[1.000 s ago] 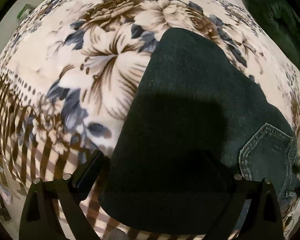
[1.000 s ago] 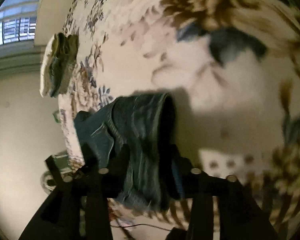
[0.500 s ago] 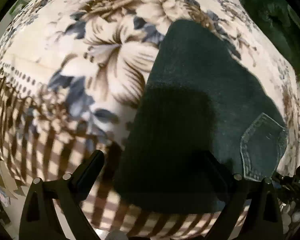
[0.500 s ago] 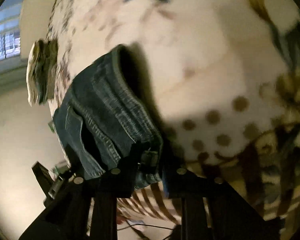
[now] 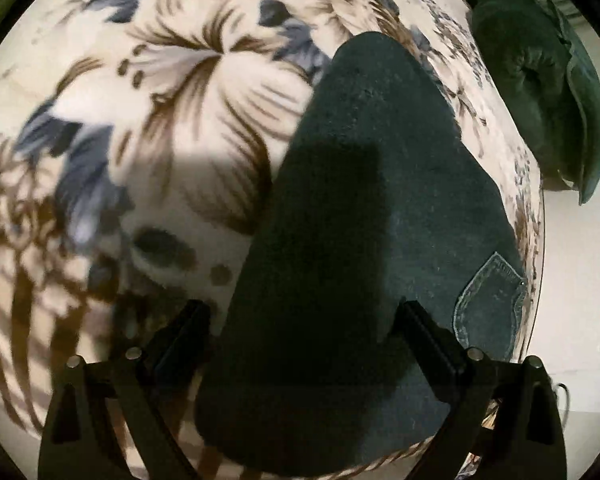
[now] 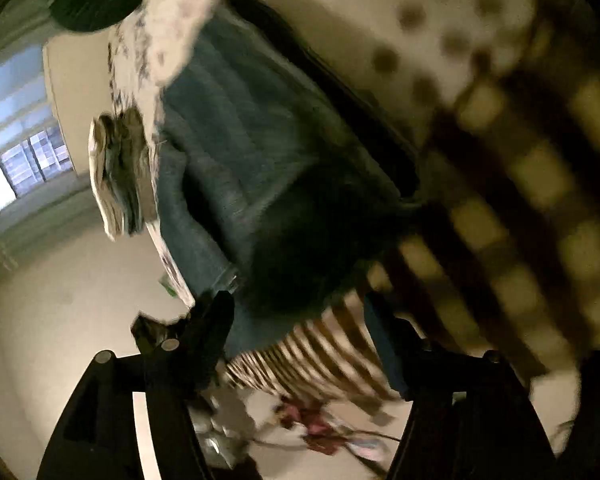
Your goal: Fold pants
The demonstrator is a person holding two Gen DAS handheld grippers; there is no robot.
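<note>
Now folded flat on floral blanket (image 5: 172,92), pants (image 5: 364,240) ahead between spread fingers of left gripper (image 5: 304,336), nothing held. Right gripper (image 6: 300,320) likewise wide apart, empty, pants (image 6: 260,152) just beyond fingertips. Probably fold finished; next, check edges.

Blanket (image 5: 148,128) left of pants (image 5: 364,220) bare; cushion (image 5: 540,92) far right.

Dim, warm light; a hard shadow falls across the pants (image 5: 364,208). The right wrist view is motion-blurred, with a bright window (image 6: 24,152). Fisheye edges bend and darken.
</note>
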